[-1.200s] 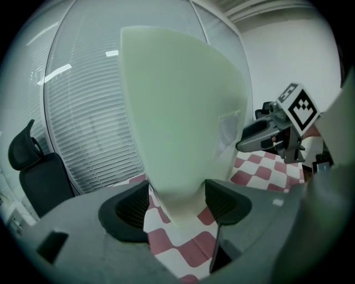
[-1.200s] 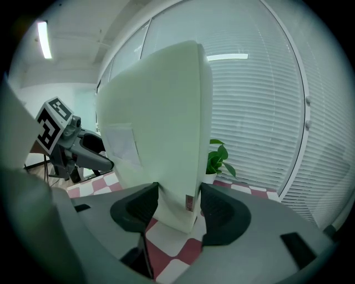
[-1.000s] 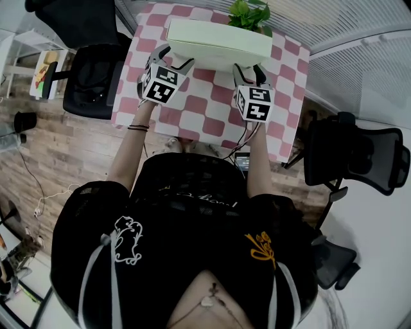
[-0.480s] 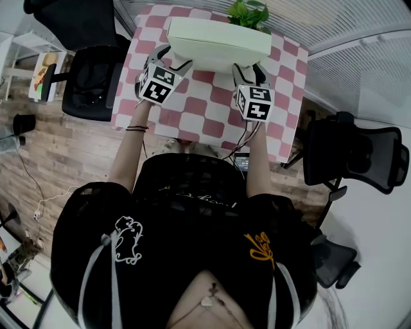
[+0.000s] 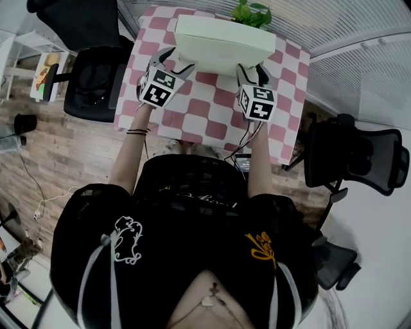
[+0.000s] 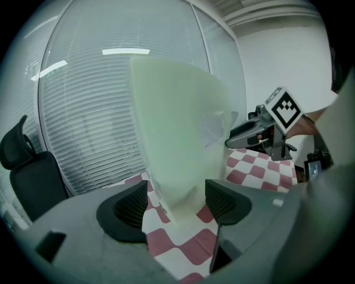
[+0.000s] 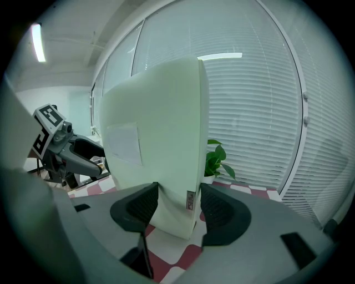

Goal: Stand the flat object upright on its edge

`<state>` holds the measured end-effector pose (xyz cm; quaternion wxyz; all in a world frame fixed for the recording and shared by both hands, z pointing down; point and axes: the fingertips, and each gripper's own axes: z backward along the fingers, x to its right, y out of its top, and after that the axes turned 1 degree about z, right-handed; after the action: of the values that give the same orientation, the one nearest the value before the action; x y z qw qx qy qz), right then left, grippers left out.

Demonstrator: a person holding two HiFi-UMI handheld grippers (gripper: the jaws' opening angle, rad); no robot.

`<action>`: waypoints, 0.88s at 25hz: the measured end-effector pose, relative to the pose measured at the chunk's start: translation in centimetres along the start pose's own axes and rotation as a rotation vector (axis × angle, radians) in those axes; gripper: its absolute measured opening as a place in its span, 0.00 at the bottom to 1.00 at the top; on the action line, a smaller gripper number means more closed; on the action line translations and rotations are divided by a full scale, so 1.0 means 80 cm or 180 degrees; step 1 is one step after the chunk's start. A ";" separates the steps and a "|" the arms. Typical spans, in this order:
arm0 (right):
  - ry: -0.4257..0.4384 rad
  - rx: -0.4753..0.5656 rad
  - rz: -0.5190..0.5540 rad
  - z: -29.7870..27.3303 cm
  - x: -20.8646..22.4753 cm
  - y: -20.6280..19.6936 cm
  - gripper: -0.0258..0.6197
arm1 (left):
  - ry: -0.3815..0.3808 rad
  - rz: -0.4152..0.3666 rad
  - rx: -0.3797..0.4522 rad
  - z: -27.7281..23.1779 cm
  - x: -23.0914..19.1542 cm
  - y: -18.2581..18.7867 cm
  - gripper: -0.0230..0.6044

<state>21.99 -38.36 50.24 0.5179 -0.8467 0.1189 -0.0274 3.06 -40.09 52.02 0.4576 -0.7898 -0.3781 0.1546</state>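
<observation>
Bright, even daylight enters through slatted blinds [image 7: 260,111]; a ceiling strip light [image 6: 126,51] glares. Fisheye edges curve and vignette black; the near pale block [image 7: 161,138] is slightly soft.

I see a pink-and-white checked table [image 5: 212,119] in the middle, with a small green potted plant [image 5: 252,13] at its far edge. One black office chair [image 5: 96,80] stands just left of the table, another [image 5: 356,157] off to the right. Slatted blinds [image 6: 83,133] close the far side. Wood-plank flooring [image 5: 58,154] lies near left.
</observation>
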 end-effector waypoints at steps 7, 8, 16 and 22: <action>-0.0044 -0.0039 0.0010 -0.002 0.000 -0.001 0.42 | -0.0028 0.0081 0.0047 0.027 0.006 -0.004 0.56; -0.0049 -0.0043 0.0007 -0.001 0.000 -0.002 0.42 | -0.0035 0.0089 0.0051 0.029 0.008 -0.006 0.56; -0.0177 -0.0050 -0.0081 0.007 0.004 -0.006 0.42 | -0.0115 0.0150 0.0092 0.048 0.022 -0.015 0.56; -0.0203 0.0060 -0.0227 0.033 -0.006 -0.001 0.40 | -0.0226 0.0187 0.0211 0.069 0.037 -0.012 0.56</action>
<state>22.03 -35.89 49.11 0.5281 -0.8459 0.0717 -0.0200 1.33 -34.29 50.20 0.4650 -0.7790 -0.3654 0.2084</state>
